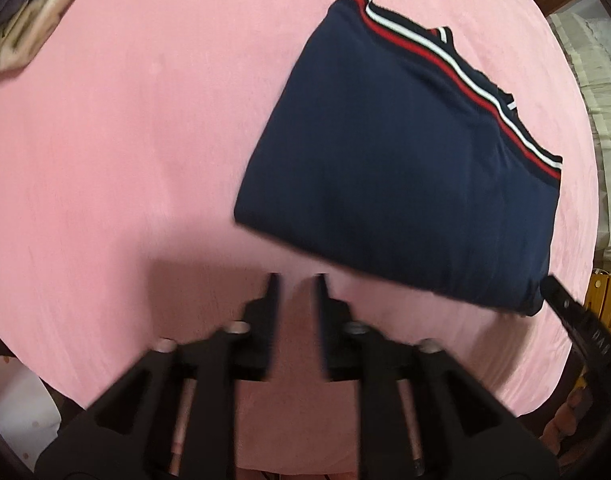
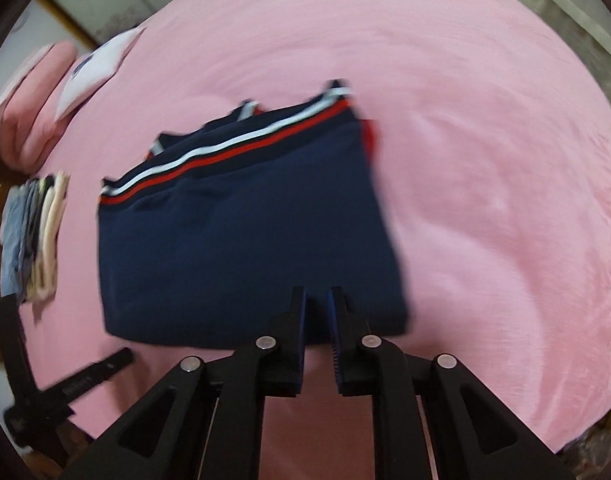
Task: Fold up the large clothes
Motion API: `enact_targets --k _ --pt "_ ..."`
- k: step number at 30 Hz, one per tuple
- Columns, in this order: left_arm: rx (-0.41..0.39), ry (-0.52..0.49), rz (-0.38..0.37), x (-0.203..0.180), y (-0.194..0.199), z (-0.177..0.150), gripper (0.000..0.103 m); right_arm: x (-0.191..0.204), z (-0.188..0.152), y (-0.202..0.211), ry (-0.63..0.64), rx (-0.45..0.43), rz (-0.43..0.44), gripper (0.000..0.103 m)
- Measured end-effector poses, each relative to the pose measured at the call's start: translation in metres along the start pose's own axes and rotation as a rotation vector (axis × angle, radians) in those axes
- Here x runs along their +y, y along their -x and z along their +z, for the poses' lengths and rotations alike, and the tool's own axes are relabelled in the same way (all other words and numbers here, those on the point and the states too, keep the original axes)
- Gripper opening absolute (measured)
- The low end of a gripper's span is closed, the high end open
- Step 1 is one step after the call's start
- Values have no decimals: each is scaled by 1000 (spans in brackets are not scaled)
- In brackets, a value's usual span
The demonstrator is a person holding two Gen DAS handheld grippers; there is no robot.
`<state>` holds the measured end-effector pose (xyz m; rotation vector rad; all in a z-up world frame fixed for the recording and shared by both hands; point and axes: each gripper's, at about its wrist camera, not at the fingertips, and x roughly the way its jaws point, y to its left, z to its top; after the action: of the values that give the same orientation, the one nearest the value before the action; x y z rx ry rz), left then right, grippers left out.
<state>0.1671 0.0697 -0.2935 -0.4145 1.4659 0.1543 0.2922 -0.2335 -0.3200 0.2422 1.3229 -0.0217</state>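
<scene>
On pink plush [image 1: 105, 160]: folded navy rectangle [image 1: 385, 180].

Lay folded garment [image 2: 241, 248] flat on bed cover [image 2: 485, 168]. Beside it, at far left, stood stack of clothes [image 2: 33, 240], behind that pillows [image 2: 37, 120]. Hung right gripper [image 2: 319, 300] over garment's near edge, left gripper [image 1: 297, 288] off to the left.

Ahead of my right tool [image 2: 319, 298] lies one folded navy garment [image 2: 245, 240]; to its left, one stack of folded clothes [image 2: 33, 236] and two pink pillows [image 2: 37, 120]. I hold two tools.
</scene>
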Motion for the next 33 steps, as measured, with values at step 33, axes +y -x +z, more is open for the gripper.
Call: enact_targets --k 33 --pt "-196 462 -404 37 -32 28 71 129 51 -94 304 101 -37 18"
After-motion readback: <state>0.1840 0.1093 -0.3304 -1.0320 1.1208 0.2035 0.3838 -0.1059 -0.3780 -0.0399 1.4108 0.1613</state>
